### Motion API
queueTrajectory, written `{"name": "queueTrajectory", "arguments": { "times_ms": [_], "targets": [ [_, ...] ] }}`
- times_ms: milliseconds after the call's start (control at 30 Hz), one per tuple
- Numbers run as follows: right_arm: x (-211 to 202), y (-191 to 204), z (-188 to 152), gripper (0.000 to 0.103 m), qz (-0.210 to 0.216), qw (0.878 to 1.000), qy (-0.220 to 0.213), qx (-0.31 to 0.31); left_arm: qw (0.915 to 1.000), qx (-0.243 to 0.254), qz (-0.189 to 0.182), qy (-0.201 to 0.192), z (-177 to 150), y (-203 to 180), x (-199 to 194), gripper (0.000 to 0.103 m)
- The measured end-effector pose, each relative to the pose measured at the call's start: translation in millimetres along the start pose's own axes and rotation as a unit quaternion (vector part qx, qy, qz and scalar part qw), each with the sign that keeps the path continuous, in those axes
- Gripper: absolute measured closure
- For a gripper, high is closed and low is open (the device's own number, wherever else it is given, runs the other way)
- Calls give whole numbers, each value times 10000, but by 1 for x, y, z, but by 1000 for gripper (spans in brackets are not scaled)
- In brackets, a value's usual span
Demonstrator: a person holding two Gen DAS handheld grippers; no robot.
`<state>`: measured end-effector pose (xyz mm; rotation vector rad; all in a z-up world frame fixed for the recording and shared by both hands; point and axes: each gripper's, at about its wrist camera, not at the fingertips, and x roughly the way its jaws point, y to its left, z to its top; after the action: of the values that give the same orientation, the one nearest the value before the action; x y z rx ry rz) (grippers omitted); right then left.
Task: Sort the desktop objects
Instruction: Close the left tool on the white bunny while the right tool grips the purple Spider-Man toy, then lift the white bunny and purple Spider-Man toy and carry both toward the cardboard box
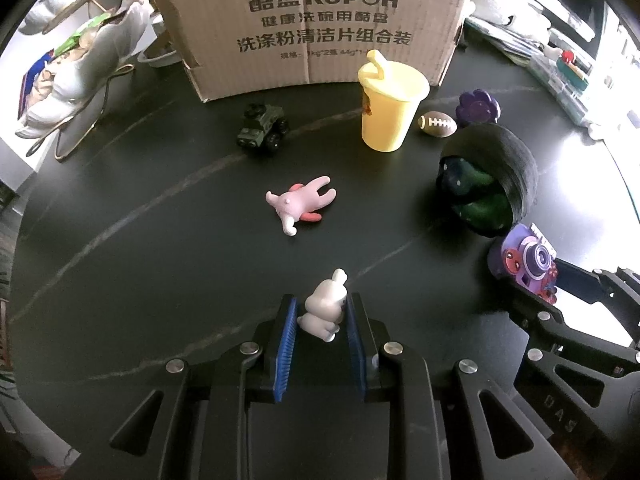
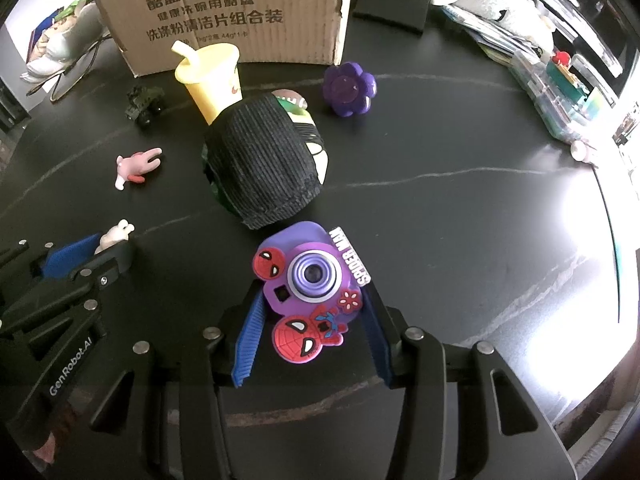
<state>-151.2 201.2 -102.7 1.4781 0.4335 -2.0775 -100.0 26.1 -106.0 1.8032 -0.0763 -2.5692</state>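
left tool [image 1: 321, 316]: pinching a small white rabbit figure [image 1: 324, 308] at the bottom centre of the left wrist view; the blue pads [image 1: 286, 344] press on its two flanks, likely because the narrow body gives a firmer hold than the ears.
right tool [image 2: 312, 320]: closed around a purple spider-man toy camera [image 2: 308, 280] at the lower centre of the right wrist view; the pads sit on the camera's two sides with the lens face turned up toward the view.
lift state: i cannot tell whether either toy is clear of the tabletop [image 1: 160, 240] or resting on it.
pink rabbit figure [image 1: 300, 204]: lying flat at mid frame in the left view, well apart from both tools, not yet sorted.
toy army truck [image 1: 262, 130]: on its wheels near the cardboard box [image 1: 312, 24], upper centre.
yellow cup with straw [image 1: 388, 108]: upright just in front of the box.
toy football [image 1: 437, 123]: just beside the cup, on its right.
purple flower toy [image 1: 478, 107]: just behind the football.
black ribbed pouch [image 2: 264, 164]: on its side at mid frame in the right view, with green things inside.
likely destination: the box at the top of both views seems the natural bin, though that is a guess.
judgement: both tools loaded at once suggests the two toys go in together; most pieces remain out.
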Motion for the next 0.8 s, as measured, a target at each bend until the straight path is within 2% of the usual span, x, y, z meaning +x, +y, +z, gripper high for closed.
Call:
{"name": "queueTrajectory", "arguments": {
  "times_ms": [300, 633, 800],
  "targets": [
    [4, -2, 8, 60, 9, 9999, 119, -8, 10000, 3, 17, 63, 6, 1, -1, 81],
    [2, -9, 13, 60, 44, 9999, 150, 34, 10000, -9, 27, -55, 12, 4, -11, 81],
    [-4, -14, 15, 60, 15, 9999, 73, 67, 9999, -16, 51, -123, -1, 8, -21, 81]
  ]
}}
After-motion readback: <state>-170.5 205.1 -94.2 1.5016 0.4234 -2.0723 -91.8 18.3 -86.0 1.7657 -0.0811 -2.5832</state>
